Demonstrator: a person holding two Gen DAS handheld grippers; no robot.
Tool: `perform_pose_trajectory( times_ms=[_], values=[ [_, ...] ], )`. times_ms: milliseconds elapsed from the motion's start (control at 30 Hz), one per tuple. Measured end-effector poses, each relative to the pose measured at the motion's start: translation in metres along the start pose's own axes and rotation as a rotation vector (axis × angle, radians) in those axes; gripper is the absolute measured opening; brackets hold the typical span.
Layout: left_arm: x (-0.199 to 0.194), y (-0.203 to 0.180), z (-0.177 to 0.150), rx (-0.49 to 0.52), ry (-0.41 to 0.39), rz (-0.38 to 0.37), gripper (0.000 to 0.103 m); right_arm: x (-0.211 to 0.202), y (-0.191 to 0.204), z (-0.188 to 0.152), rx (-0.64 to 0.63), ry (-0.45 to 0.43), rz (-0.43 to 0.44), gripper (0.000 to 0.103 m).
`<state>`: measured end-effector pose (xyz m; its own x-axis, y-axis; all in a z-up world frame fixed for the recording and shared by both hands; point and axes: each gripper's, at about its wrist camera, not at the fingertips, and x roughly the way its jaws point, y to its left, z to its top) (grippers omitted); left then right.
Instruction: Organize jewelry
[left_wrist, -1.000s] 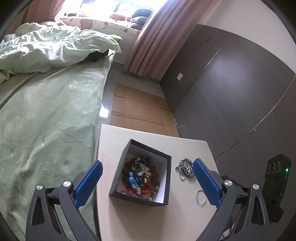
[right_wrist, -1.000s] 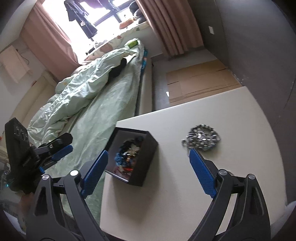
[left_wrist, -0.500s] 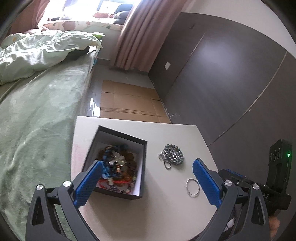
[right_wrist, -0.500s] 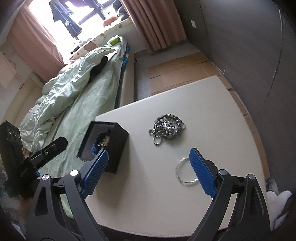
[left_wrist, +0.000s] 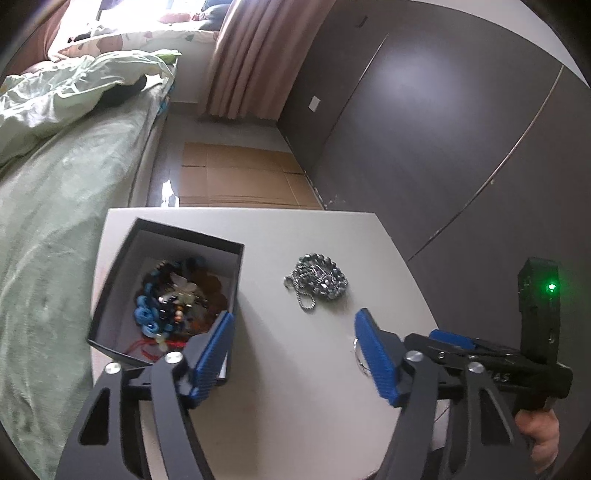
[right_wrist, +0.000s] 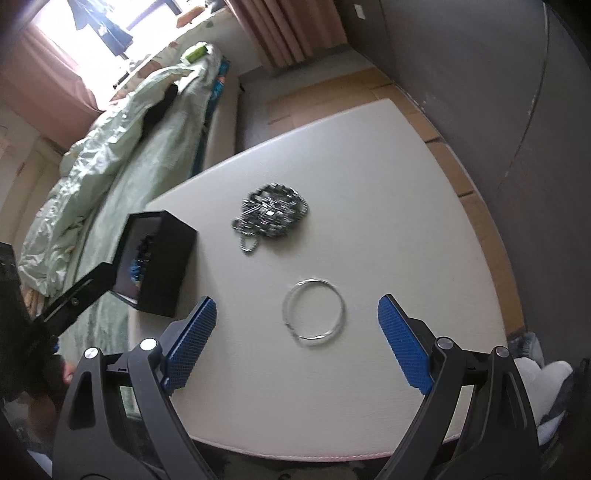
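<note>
Two loose pieces lie on the white tabletop beside the open black jewelry box: a heaped metal chain and, nearer, a thin silver bangle lying flat between the spread, empty jaws of the right gripper. The left gripper has just been narrowing, with nothing between its jaws, one pad beside the box's near wall. The bangle looks light, stiff and slippery, best pinched across its rim, while the chain would sag and slither, so a grab at the heap's middle seems safest.
</note>
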<state>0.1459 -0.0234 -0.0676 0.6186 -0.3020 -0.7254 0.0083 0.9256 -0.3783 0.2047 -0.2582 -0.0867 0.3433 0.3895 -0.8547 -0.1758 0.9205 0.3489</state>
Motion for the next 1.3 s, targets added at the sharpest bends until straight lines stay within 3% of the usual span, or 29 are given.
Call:
perform_pose_trajectory(
  times_ms=[200,433,767,900,1033,1300],
  values=[
    [0.014,-0.002,-0.006,0.002,0.030,-0.005,0.046,0.022,0.007,-0.004,-0.053,0.052,-0.095,0.089],
    [0.016,0.004,-0.006,-0.014,0.031,0.005,0.046,0.053,0.020,-0.009,-0.119,0.111,-0.201,0.089],
    [0.016,0.008,-0.004,-0.013,0.026,0.022,0.046,0.074,0.030,-0.016,-0.215,0.117,-0.313,0.086],
    [0.014,0.010,-0.003,-0.022,0.010,0.035,0.046,0.065,0.033,-0.018,-0.245,0.106,-0.298,0.051],
    [0.017,0.008,-0.003,-0.014,0.013,0.038,0.046,0.066,0.036,-0.020,-0.262,0.115,-0.288,0.049],
    [0.026,-0.009,0.004,0.029,0.000,0.026,0.046,0.045,0.019,0.001,-0.174,0.074,-0.211,0.049]
  ],
)
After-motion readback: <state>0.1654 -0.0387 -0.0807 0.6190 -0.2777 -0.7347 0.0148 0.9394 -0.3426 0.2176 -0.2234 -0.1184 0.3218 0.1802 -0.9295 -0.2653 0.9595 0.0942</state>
